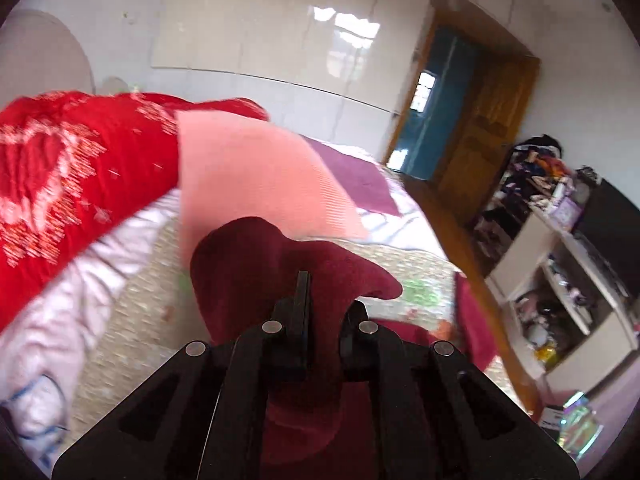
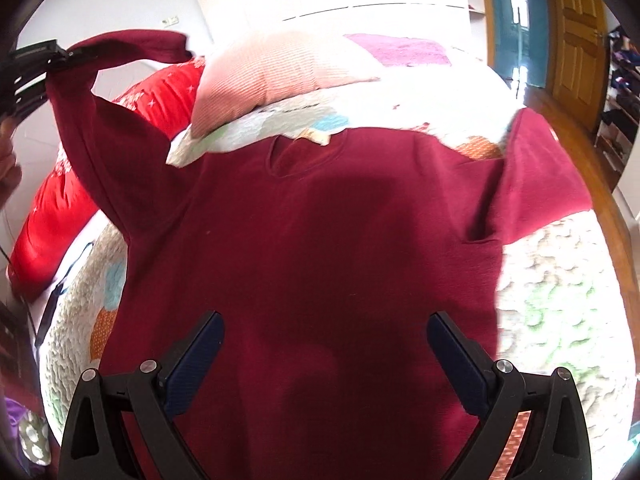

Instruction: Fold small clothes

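Observation:
A dark red short-sleeved shirt (image 2: 320, 240) lies spread on the quilted bed cover (image 2: 560, 280), neck hole away from me. My left gripper (image 1: 320, 300) is shut on the shirt's left sleeve (image 1: 248, 264) and holds it lifted off the bed; it also shows in the right wrist view (image 2: 60, 58) at the upper left with the sleeve (image 2: 132, 46) hanging from it. My right gripper (image 2: 324, 336) is open wide and empty, hovering over the shirt's lower middle. The right sleeve (image 2: 544, 184) lies flat.
A pink ribbed pillow (image 2: 280, 72) and a red patterned blanket (image 1: 72, 176) lie at the head of the bed. A wooden door (image 1: 480, 128) and a cluttered white shelf unit (image 1: 560, 280) stand to the right of the bed.

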A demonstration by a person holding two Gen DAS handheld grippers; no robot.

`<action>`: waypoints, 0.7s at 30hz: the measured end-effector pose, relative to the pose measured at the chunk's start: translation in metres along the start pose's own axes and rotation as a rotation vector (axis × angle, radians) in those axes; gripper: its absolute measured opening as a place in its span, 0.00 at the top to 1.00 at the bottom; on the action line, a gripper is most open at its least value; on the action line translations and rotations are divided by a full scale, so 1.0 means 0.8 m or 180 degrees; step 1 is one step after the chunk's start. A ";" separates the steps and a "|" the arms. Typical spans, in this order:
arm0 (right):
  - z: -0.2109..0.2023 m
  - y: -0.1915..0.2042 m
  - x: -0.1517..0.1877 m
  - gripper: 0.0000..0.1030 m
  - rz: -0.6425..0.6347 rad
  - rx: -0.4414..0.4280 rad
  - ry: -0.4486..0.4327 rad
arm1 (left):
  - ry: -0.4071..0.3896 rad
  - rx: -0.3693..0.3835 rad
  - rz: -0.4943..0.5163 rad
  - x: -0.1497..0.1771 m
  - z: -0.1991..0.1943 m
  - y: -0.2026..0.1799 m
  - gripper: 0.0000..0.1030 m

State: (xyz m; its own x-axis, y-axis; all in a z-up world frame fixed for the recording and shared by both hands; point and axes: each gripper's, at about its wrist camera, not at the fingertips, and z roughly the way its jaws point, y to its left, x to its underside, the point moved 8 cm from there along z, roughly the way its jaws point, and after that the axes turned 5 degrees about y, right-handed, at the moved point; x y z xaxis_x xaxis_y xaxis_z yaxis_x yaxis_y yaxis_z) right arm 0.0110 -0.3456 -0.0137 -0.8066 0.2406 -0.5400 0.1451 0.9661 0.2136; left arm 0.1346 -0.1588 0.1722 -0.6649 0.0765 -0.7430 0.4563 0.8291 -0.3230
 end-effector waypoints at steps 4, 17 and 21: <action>-0.017 -0.043 -0.006 0.02 0.0241 0.0140 -0.0072 | 0.0514 0.0385 -0.0009 0.106 0.093 -0.061 0.82; -0.007 -0.079 -0.078 0.02 -0.0068 0.0459 -0.0245 | 0.0575 -0.0106 0.0439 0.161 0.044 -0.033 0.30; 0.030 -0.063 -0.097 0.03 -0.0448 0.0499 -0.0215 | 0.0705 -0.0654 0.0195 0.173 0.051 0.033 0.30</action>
State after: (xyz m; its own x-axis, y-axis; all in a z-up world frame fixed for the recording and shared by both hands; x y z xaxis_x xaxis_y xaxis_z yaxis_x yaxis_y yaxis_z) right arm 0.0798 -0.4110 -0.0025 -0.7857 0.1030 -0.6100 0.1254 0.9921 0.0060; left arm 0.0787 -0.1487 0.0372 -0.7628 0.2299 -0.6043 0.3854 0.9122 -0.1394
